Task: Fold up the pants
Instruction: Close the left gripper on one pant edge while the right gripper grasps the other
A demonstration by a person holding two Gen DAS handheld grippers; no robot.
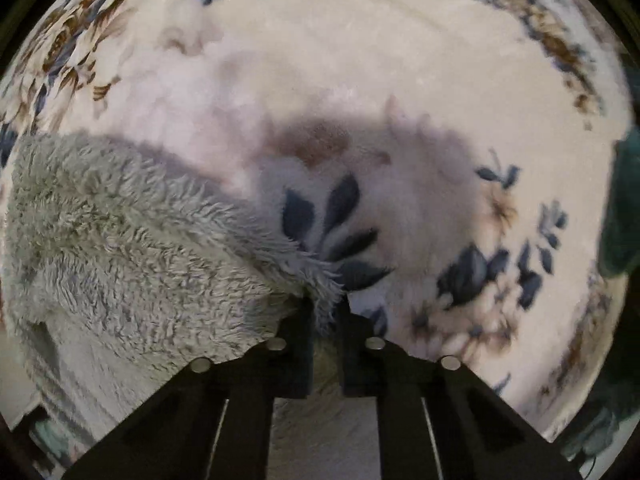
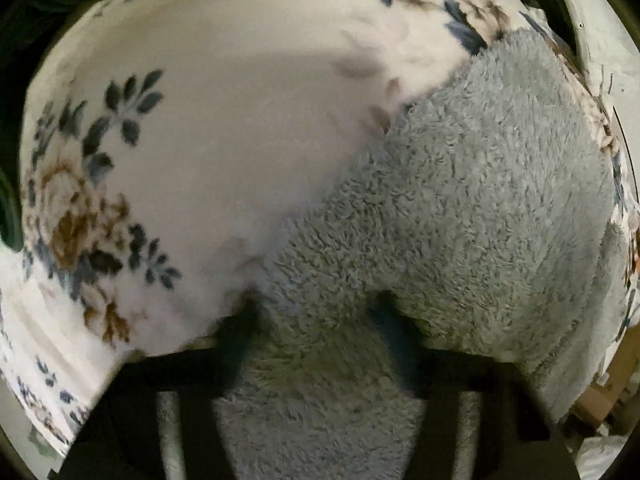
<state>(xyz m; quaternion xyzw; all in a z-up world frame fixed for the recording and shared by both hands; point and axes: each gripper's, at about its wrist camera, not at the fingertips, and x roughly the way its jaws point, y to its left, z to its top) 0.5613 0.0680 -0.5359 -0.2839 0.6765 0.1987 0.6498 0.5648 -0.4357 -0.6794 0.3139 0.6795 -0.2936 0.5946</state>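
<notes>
The pants (image 1: 132,240) are fluffy grey fleece. In the left wrist view they hang to the left, and my left gripper (image 1: 326,308) is shut on their corner, the fingers close together with fleece pinched between them. In the right wrist view the pants (image 2: 460,208) fill the right and lower middle. My right gripper (image 2: 316,308) has fleece bunched between its two fingers (image 2: 240,320), which stand wider apart and grip a thick wad. Both grippers sit just above a cream floral blanket (image 1: 360,60).
The cream blanket with blue and brown flowers (image 2: 180,140) covers the surface under the pants. A dark green cloth (image 1: 624,200) lies at the right edge of the left wrist view. A pale wall or board (image 2: 600,40) stands at the far right.
</notes>
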